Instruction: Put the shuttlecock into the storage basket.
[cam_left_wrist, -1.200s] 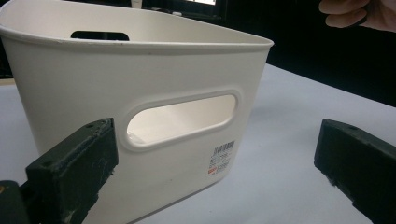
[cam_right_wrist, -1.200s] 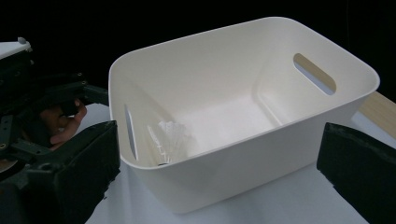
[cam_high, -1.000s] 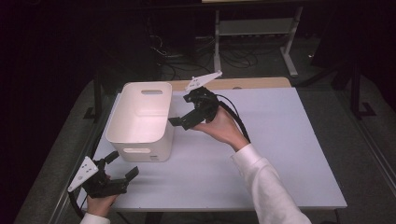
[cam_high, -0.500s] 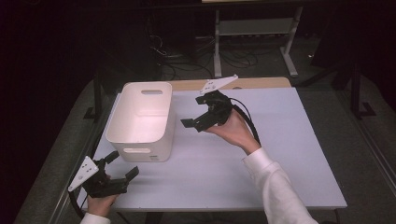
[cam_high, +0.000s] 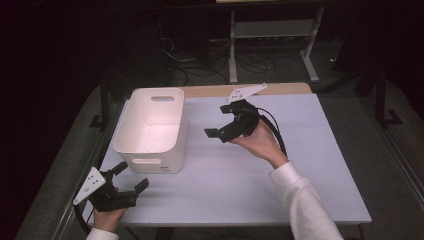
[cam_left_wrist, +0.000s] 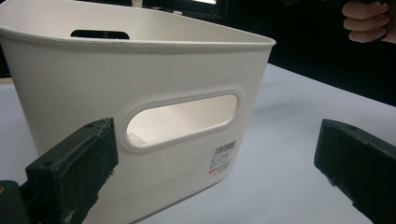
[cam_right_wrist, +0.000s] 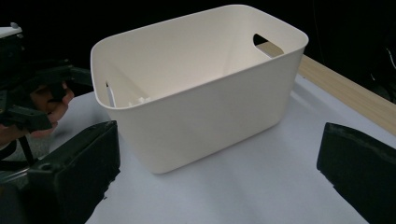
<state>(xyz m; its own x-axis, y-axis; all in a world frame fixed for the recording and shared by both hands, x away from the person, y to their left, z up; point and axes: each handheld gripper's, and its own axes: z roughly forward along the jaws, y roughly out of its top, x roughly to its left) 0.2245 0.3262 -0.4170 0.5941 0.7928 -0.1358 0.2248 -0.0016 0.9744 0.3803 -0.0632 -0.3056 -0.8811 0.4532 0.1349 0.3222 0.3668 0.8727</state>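
Your right gripper (cam_high: 220, 122) is pulling away from the white bin (cam_high: 150, 130), now sitting at the bin's 3 o'clock above the worktop (cam_high: 300, 165), jaws spread wide and holding nothing. You are gripping it from below, wrist cocked, sleeve (cam_high: 305, 200) running toward 5 o'clock. Your left gripper (cam_high: 131, 177) is resting at 7 o'clock of the bin, jaws wide apart, empty, facing the handle slot (cam_left_wrist: 182, 119).
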